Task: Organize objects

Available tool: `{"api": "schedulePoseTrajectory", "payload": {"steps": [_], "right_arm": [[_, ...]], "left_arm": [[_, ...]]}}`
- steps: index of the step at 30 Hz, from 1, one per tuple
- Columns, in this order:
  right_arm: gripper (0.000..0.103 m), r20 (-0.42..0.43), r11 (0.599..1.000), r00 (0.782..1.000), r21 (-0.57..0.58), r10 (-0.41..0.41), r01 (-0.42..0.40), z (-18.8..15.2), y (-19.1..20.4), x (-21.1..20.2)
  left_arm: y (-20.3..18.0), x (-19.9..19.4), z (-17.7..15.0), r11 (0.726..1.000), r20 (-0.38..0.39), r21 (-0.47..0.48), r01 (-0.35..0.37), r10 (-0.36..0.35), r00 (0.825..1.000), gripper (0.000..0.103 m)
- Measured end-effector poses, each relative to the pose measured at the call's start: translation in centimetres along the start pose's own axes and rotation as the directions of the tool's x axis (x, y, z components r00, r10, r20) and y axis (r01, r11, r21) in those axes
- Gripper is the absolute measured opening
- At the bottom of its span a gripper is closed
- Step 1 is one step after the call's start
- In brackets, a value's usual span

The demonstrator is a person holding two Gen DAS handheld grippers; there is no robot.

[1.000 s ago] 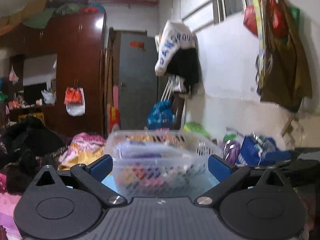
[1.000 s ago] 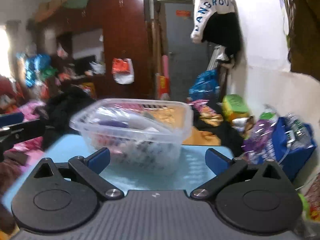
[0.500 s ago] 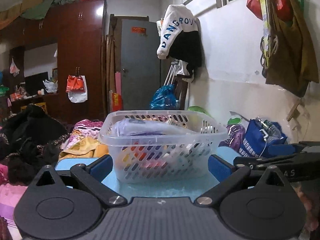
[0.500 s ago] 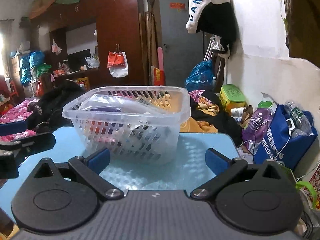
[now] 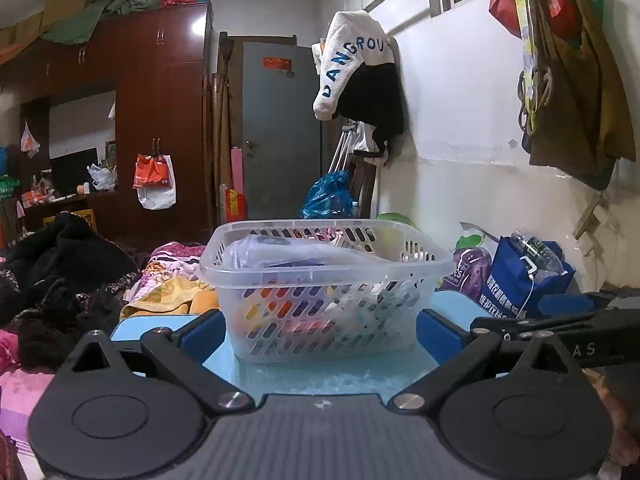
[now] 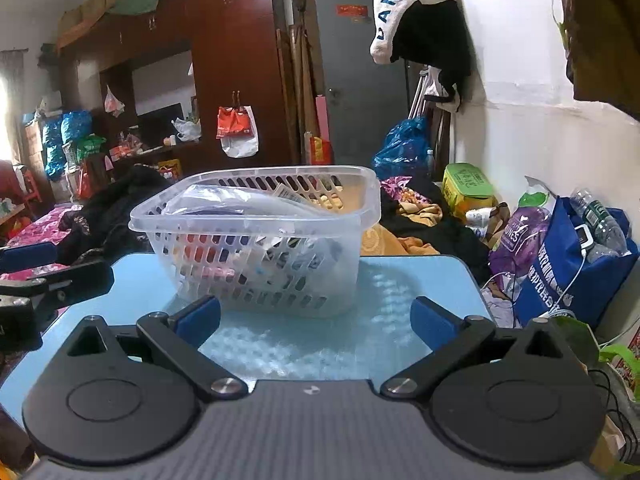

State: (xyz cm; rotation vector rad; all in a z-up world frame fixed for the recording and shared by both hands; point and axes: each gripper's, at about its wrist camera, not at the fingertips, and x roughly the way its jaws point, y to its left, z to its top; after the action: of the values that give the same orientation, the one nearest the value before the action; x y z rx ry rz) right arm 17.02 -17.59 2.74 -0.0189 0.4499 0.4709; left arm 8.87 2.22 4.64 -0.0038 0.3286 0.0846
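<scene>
Clear perforated plastic basket (image 5: 324, 292) sits upright on light-blue table (image 6: 420, 280), toward its far side; same basket in right wrist view (image 6: 260, 240). Inside: clear plastic bag (image 5: 288, 252) lying across the top w/ dark item in it, plus mixed colourful small packets below, too jumbled to ID. Left gripper (image 5: 320, 330) fingers spread wide, nothing between them, blue pads (image 5: 202, 334) just short of basket's near wall, one each side of it, not touching. Right gripper (image 6: 316, 320) likewise spread wide & empty, low over table, basket ahead & slightly left, apart from pads (image 6: 198, 318). Each gripper shows in the other's view: right one at right edge of left cam (image 5: 560, 320), left one at left edge of right cam (image 6: 52, 272). Bkgd: dark red wardrobe (image 5: 160, 120), grey door (image 5: 280, 132), white/black garment w/ blue letters hung on wall (image 5: 356, 64), blue bag w/ bottles (image 6: 572, 256) on floor to the right of table, clothes heaped on left (image 5: 60, 272).
</scene>
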Motion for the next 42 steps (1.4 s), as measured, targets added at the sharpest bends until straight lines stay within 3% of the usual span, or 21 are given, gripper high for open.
{"api": "schedulePoseTrajectory", "payload": {"steps": [42], "right_arm": [[0.103,0.032,1.0,0.999,0.016,-0.007,0.006,0.2,-1.1,-0.7]], "left_arm": [[-0.9,0.3,0.1,1.0,0.002,0.0,0.005,-0.005,1.0,0.102]]}}
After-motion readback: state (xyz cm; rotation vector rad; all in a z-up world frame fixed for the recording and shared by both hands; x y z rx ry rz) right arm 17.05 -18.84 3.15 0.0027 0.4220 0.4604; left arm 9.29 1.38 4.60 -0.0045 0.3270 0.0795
